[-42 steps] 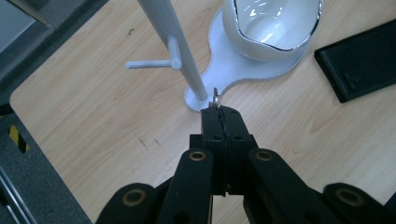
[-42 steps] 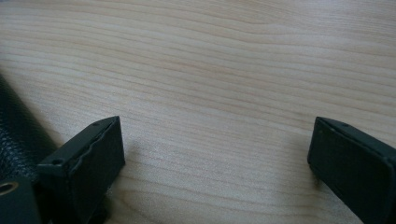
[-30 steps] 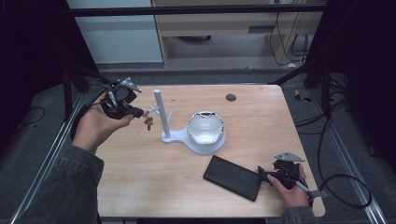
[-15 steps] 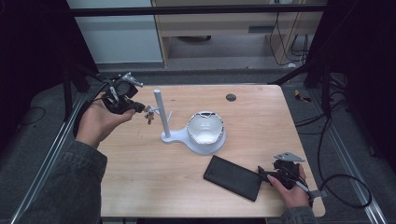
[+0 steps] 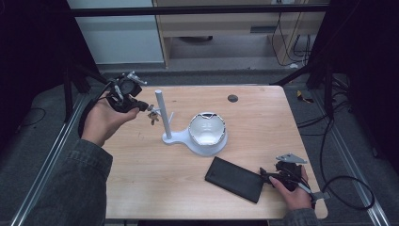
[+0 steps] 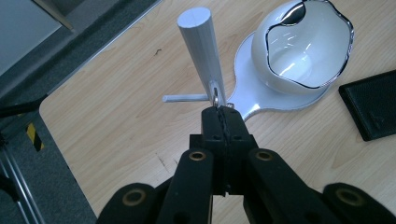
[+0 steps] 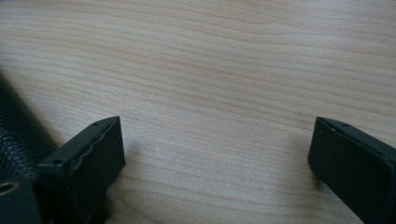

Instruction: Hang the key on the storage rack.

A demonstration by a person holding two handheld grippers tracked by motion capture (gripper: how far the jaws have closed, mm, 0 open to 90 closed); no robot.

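Now left gripper (image 5: 141,106) raised, jaws pinching key ring (image 6: 216,95).

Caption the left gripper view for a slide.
Left gripper shut on a key ring at the white stand's post, bowl behind.

The person's left hand (image 5: 101,123) is raised over the table's left edge, forearm in a dark grey sleeve, holding the left gripper (image 5: 145,108) roughly level with its jaws pressed together. The right hand (image 5: 291,188) rests low at the near right corner, holding the right gripper (image 5: 266,175), whose jaws stand wide apart.
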